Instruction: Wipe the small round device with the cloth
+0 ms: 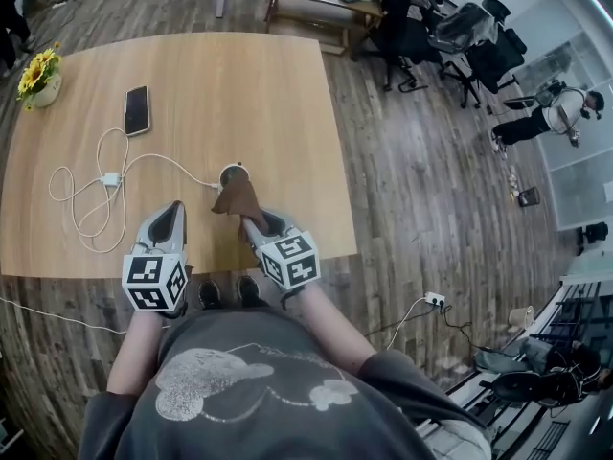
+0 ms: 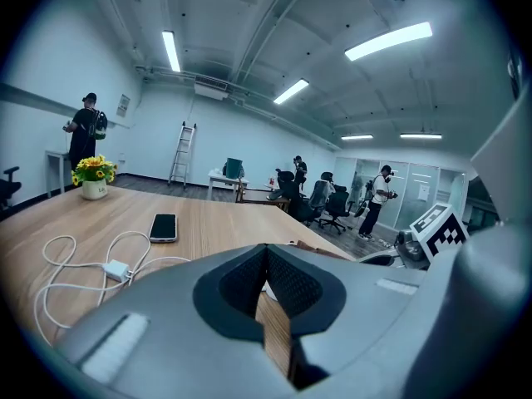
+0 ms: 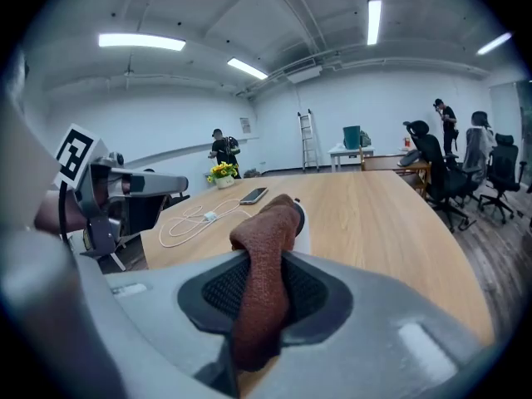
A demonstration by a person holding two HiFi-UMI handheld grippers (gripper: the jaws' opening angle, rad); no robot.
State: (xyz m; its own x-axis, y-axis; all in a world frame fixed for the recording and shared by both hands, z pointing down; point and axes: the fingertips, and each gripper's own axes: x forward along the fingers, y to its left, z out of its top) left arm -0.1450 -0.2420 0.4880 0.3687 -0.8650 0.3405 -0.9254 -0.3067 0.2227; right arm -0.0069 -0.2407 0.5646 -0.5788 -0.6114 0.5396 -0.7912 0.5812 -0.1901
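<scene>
A small round white device (image 1: 233, 173) sits on the wooden table (image 1: 268, 84), wired to a white cable (image 1: 163, 159). My right gripper (image 1: 251, 222) is shut on a brown cloth (image 1: 238, 197), whose free end lies against the device's near side. In the right gripper view the cloth (image 3: 268, 264) rises between the jaws and covers most of the device (image 3: 301, 231). My left gripper (image 1: 170, 220) hovers to the left over the table's near edge, shut and empty (image 2: 268, 288).
A black phone (image 1: 137, 109) lies at the back left, near a pot of yellow flowers (image 1: 38, 77). The cable loops around a white adapter (image 1: 110, 178). Office chairs (image 1: 412, 36) and people stand beyond the table's far right.
</scene>
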